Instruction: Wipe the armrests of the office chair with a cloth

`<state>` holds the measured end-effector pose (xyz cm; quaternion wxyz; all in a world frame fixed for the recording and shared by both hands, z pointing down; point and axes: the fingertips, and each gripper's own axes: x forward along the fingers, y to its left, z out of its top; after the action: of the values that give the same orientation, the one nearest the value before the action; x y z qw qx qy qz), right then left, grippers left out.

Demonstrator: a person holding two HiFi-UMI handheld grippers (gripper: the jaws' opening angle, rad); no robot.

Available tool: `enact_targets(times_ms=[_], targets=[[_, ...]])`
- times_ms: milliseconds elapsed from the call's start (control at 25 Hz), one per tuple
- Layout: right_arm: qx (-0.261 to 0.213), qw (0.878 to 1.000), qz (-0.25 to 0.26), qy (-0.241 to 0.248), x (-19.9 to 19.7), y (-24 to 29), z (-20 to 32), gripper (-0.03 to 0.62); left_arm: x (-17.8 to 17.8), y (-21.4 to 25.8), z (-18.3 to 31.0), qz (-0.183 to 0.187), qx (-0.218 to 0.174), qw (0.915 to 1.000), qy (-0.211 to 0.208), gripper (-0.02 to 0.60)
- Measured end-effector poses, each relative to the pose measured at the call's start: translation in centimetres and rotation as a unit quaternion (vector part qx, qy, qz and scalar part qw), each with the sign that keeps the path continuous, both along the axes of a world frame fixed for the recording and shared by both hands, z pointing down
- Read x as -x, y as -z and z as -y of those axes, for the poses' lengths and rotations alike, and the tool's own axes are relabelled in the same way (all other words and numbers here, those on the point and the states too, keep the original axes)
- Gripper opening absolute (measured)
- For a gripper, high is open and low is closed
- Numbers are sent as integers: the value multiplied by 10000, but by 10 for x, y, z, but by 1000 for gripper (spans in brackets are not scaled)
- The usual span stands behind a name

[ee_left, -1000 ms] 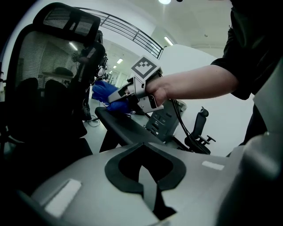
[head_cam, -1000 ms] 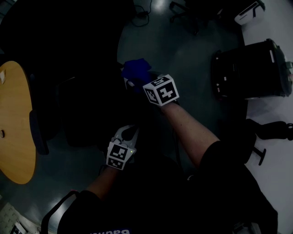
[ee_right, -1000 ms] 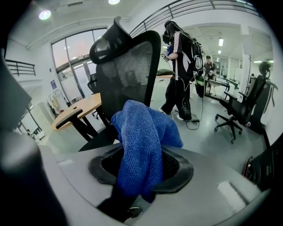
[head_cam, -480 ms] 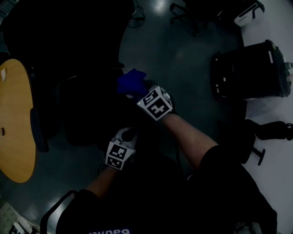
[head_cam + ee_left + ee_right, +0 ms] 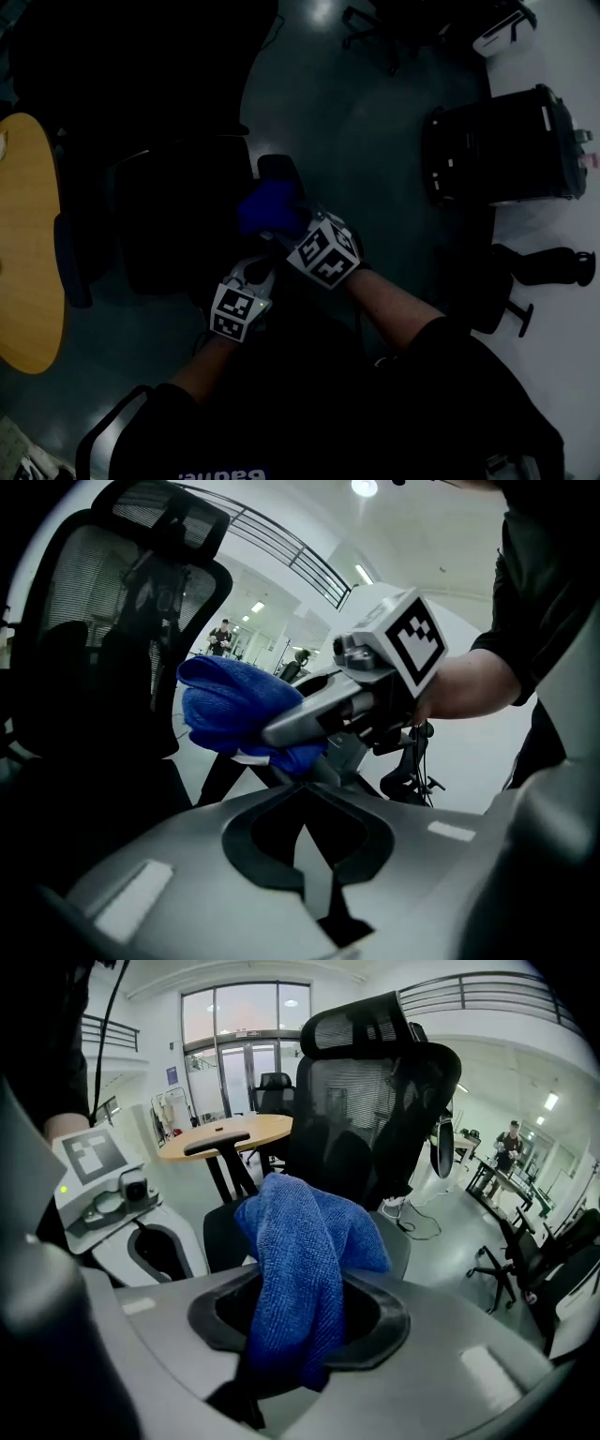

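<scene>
In the dim head view my right gripper [image 5: 284, 231] is shut on a bunched blue cloth [image 5: 266, 208], which sits over the near end of the dark armrest [image 5: 278, 172] of the black office chair [image 5: 178, 225]. In the right gripper view the cloth [image 5: 305, 1260] hangs out of the jaws, hiding the fingertips of the right gripper [image 5: 300, 1335], with the chair's mesh backrest [image 5: 375, 1101] behind. My left gripper [image 5: 257, 273] is close beside the right one, shut and holding nothing. The left gripper view shows the left gripper [image 5: 309, 841] below the right gripper [image 5: 375, 677] and cloth [image 5: 239, 710].
A round wooden table [image 5: 28, 244] stands at the left, close to the chair. A black cabinet or case [image 5: 497, 150] is at the right, and another chair's wheeled base [image 5: 375, 28] is at the top. A person [image 5: 511, 1143] stands far off in the hall.
My right gripper has drawn the blue cloth back along the armrest toward me, ending beside the left gripper. The left gripper has barely moved.
</scene>
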<state>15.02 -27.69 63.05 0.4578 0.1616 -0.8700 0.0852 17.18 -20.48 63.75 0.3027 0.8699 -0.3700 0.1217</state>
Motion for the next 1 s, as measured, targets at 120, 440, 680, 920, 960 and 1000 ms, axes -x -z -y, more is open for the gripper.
enact_targets(times_ms=[120, 440, 680, 920, 960, 1000], targets=[[93, 9999, -50, 90, -8, 0, -21, 181, 1, -2, -6, -13, 65, 10000, -7, 18], [358, 9993, -102, 49, -24, 0, -68, 181, 2, -5, -13, -113, 85, 9999, -19, 20], [633, 9974, -23, -338, -35, 3, -87, 179, 2, -4, -13, -151, 85, 9998, -42, 20], [896, 9948, -1, -484, -40, 1, -99, 179, 1, -7, -23, -106, 109, 9997, -193, 20], [929, 9945, -4, -492, -41, 2, -100, 179, 4, -7, -24, -99, 108, 9998, -166, 19], [954, 9942, -7, -497, -41, 3, -102, 179, 7, -6, -24, -91, 104, 9998, -118, 18]])
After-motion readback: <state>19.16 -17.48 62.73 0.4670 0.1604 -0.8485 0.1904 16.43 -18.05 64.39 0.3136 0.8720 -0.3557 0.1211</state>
